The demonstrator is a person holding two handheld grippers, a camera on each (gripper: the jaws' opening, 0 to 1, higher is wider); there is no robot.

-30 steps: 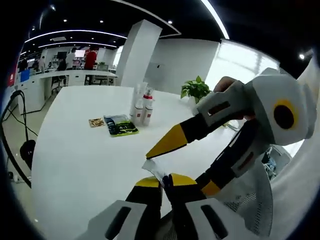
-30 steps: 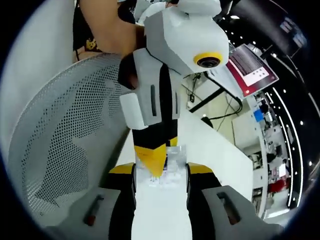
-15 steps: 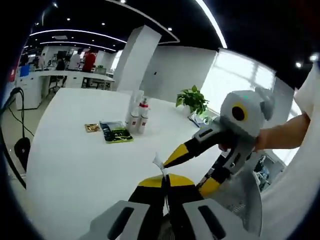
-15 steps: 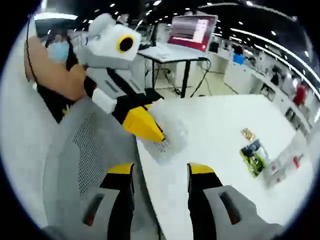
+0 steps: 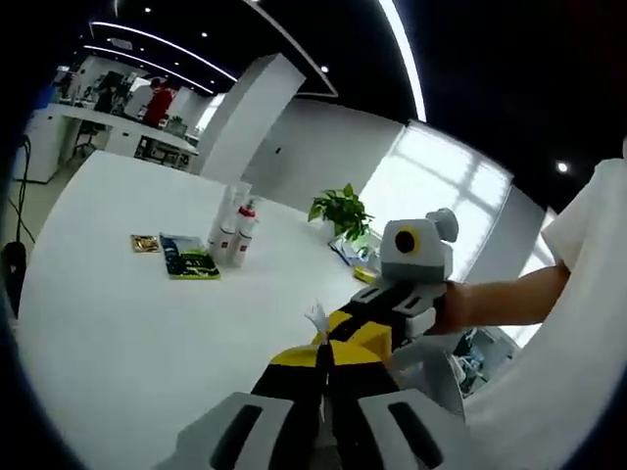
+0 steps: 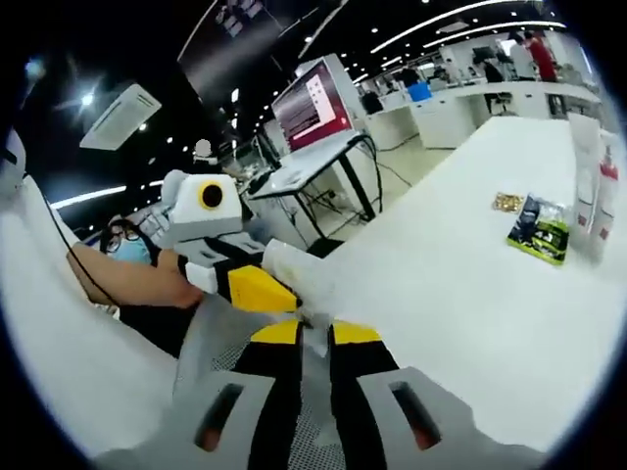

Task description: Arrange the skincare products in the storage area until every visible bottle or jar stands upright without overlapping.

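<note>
Your left gripper (image 5: 323, 354) has its fingers pinched on a thin clear plastic wrapper (image 5: 315, 318); your right gripper (image 6: 313, 335) clamps the same crinkled film. Beyond, on the smooth white desk (image 5: 118, 313), slim white bottles (image 5: 235, 231) stand upright beside a flat green packet (image 5: 190, 260).

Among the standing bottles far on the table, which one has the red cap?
The bottle with the red cap is the one nearest the plant; the others beside it are plain white.
</note>
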